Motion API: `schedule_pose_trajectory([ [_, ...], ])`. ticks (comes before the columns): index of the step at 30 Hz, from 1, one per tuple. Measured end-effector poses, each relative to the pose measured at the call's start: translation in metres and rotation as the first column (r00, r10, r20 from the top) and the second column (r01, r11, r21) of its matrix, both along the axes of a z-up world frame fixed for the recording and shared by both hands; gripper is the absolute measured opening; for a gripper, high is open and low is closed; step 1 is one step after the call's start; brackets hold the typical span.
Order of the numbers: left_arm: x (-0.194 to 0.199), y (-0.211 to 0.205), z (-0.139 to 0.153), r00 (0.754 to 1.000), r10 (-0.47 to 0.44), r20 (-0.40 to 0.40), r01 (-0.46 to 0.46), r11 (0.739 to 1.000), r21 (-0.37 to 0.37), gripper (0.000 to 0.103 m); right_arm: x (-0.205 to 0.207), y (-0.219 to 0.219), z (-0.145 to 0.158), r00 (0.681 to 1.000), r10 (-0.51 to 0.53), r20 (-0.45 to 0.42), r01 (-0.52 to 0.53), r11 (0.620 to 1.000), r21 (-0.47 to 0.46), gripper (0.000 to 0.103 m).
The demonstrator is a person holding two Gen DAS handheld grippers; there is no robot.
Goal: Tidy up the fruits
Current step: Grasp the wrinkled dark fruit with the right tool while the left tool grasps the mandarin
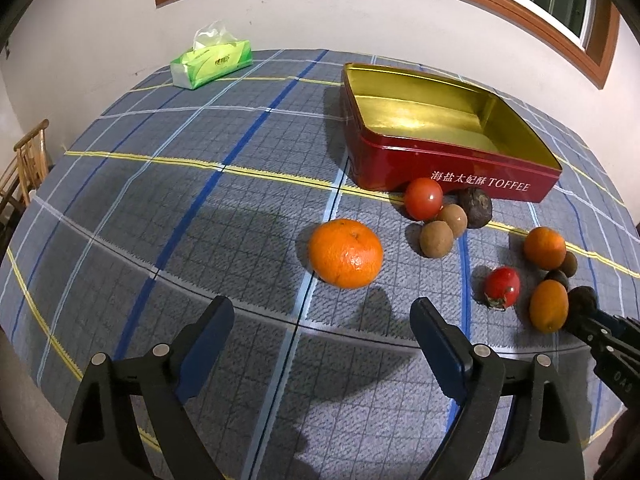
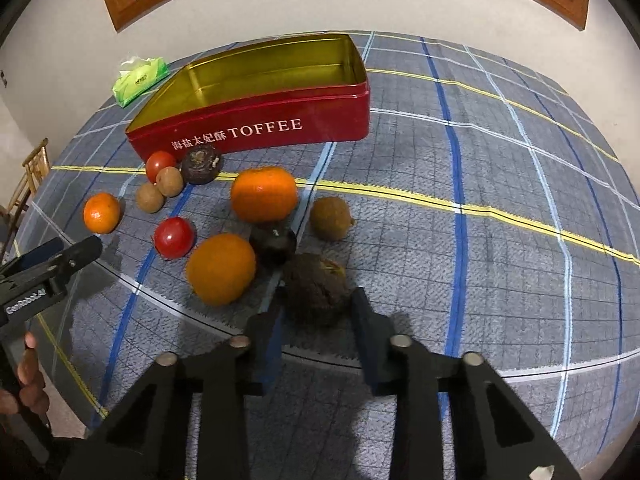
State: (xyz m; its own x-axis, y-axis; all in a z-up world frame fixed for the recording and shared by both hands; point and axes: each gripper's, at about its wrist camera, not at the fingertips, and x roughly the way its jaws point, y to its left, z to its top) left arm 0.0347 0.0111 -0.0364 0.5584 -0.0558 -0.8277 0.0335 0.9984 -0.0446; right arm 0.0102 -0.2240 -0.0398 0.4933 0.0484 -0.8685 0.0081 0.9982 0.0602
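Overhead, a wood-framed window tops the white wall; plaid cloth covers the bench. Left claw gapes empty before an orange. Right claw pinches a dark fruit. Beyond stands the tin, a tissue pack behind.

Both wrist views bend hard at the edges, with dark corners. Light falls from overhead, dim and warm. The toffee tin shows gold glare inside. The orange casts a soft shadow on the checked tablecloth. Focus is sharp mid-frame and softer at the rim.
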Motion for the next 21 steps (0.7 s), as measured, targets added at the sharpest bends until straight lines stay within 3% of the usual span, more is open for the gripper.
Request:
schedule_pose_trajectory([
  [17, 0.017, -0.002, 0.003, 1.000, -0.011, 0.018, 0.012, 1.000, -0.019, 0.089, 0.004, -0.017, 0.000, 0.998, -0.068, 0.013, 0.068, 0.998, 0.013, 0.026],
  [21, 0.021, -0.004, 0.000, 1.000, -0.012, 0.017, 0.012, 1.000, -0.011, 0.083, 0.003, -0.017, 0.000, 0.998, -0.069, 0.013, 0.069, 0.998, 0.016, 0.026],
])
